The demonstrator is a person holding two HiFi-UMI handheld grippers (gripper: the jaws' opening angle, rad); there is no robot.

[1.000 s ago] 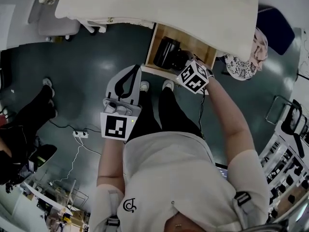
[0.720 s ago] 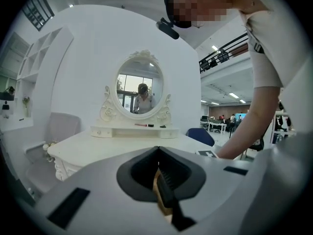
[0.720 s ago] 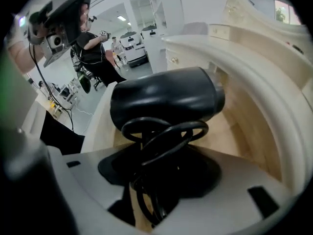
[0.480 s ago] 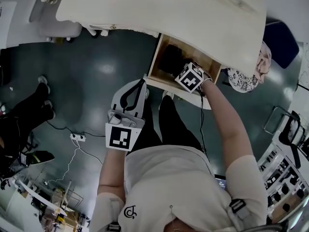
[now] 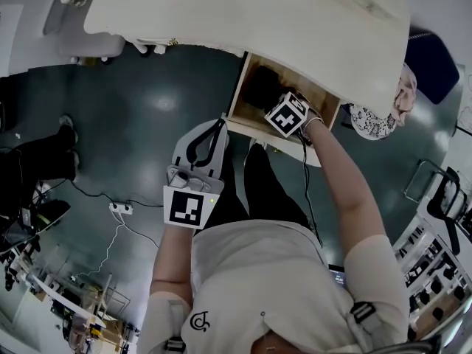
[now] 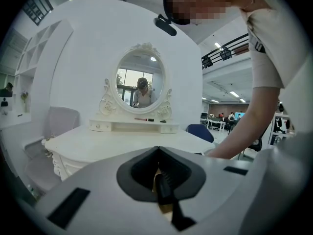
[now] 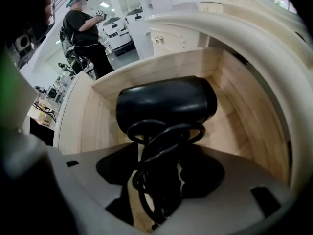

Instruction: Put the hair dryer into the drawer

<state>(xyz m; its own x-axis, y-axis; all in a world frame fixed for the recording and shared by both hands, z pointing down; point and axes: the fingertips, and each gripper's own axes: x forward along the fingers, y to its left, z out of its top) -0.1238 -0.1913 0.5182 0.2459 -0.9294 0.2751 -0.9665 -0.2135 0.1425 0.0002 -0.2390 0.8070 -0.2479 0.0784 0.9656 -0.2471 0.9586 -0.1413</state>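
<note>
Two grippers, one hair dryer, one open drawer.

Hair dryer [image 7: 166, 102]: black, lies on the wooden floor of the drawer [image 7: 239, 106] under the one white dressing table [image 5: 258, 13], with one cord [image 7: 155, 153] coiled in loops around its handle.

Right gripper [image 7: 161, 168]: reaches steeply down into the drawer and is opening, with the handle and cord between its two pads and slivers of wood showing on either side, so not pinching.

Left gripper [image 6: 158, 177]: hangs outside the drawer, near its front corner in the head view, pressed together on nothing.

Two marker cubes in the head view: right cube [image 5: 287, 115] over the drawer, left cube [image 5: 186, 207] above the floor.

On the table, one oval mirror [image 6: 141, 84]. On the floor, one power strip [image 5: 122, 207]. Beyond the drawer in the right gripper view, one standing person [image 7: 85, 31] in black.
</note>
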